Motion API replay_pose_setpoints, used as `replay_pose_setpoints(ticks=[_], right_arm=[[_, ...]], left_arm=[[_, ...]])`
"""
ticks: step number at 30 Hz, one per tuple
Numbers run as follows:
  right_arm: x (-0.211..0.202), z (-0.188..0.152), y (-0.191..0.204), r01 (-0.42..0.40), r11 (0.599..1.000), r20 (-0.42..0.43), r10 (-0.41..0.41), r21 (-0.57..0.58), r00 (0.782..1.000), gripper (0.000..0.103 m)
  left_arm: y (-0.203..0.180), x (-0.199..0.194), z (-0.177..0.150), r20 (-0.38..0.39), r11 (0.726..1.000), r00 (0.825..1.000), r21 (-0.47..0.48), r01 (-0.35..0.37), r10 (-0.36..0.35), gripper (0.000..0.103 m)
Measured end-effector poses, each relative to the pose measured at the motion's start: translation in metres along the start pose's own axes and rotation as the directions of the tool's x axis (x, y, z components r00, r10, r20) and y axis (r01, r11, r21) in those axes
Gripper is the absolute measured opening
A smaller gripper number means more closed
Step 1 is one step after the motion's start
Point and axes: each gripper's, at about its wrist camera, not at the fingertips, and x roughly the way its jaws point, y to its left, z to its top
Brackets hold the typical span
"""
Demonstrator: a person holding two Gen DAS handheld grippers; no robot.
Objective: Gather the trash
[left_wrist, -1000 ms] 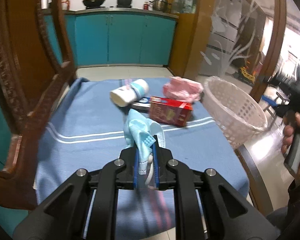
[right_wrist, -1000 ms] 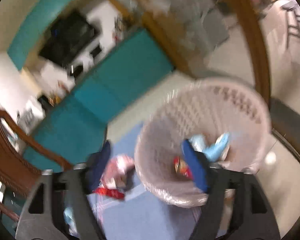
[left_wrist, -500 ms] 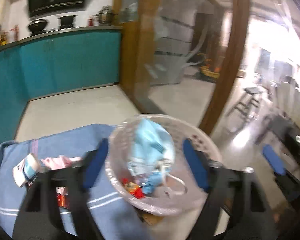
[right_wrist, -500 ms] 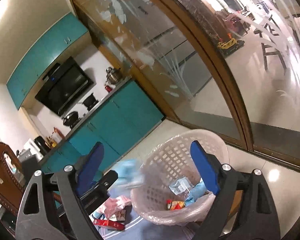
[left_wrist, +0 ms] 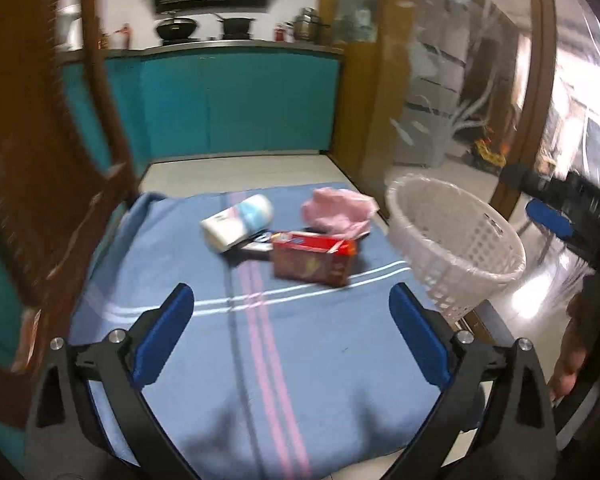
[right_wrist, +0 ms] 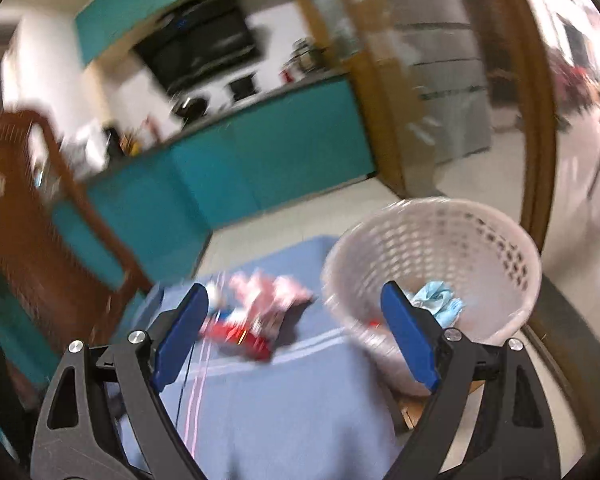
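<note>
A white lattice basket (left_wrist: 456, 236) hangs off the right edge of the blue-cloth table (left_wrist: 300, 360); it also shows in the right wrist view (right_wrist: 432, 248), holding a light-blue mask (right_wrist: 434, 298). On the cloth lie a red box (left_wrist: 312, 260), a white-and-blue paper cup (left_wrist: 236, 220) on its side and a pink crumpled bag (left_wrist: 340, 212). My left gripper (left_wrist: 288, 332) is open and empty over the near cloth. My right gripper (right_wrist: 296, 336) is open and empty, between the trash pile (right_wrist: 256, 320) and the basket; it also shows at the right edge of the left wrist view (left_wrist: 560, 216).
A carved wooden chair (left_wrist: 48, 184) stands at the table's left. Teal kitchen cabinets (left_wrist: 236, 100) are behind, and a wood-framed glass partition (left_wrist: 460, 80) is at the right. The floor lies beyond the table's far and right edges.
My left gripper held the blue mask, swung over the basket and let it go, then came back open over the cloth. My right gripper has tilted down toward the table.
</note>
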Motion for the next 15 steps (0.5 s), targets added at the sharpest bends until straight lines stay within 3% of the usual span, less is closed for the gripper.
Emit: replay_pose_setpoints(ticks=[3, 5, 8, 15], right_arm=[[0.005, -0.017, 0.026, -0.005, 0.996, -0.057, -0.001, -0.094, 0.998, 0.086], [0.008, -0.026, 0.036, -0.009, 0.991, -0.088, -0.003, -0.134, 0.996, 0.086], [0.011, -0.030, 0.043, -0.012, 0.989, -0.090, -0.001, -0.150, 0.996, 0.086], [0.017, -0.030, 0.046, 0.002, 0.990, -0.082, -0.013, -0.138, 0.997, 0.086]], left_arm=[[0.007, 0.000, -0.010, -0.004, 1.000, 1.000, -0.029, -0.003, 0.003, 0.099], [0.003, 0.008, -0.018, -0.039, 1.000, 0.999, 0.018, 0.018, -0.018, 0.099], [-0.003, 0.020, -0.021, -0.058, 0.998, 0.998, 0.065, -0.004, 0.008, 0.099], [0.005, 0.014, -0.020, -0.079, 0.998, 0.995, -0.013, 0.056, -0.057, 0.099]])
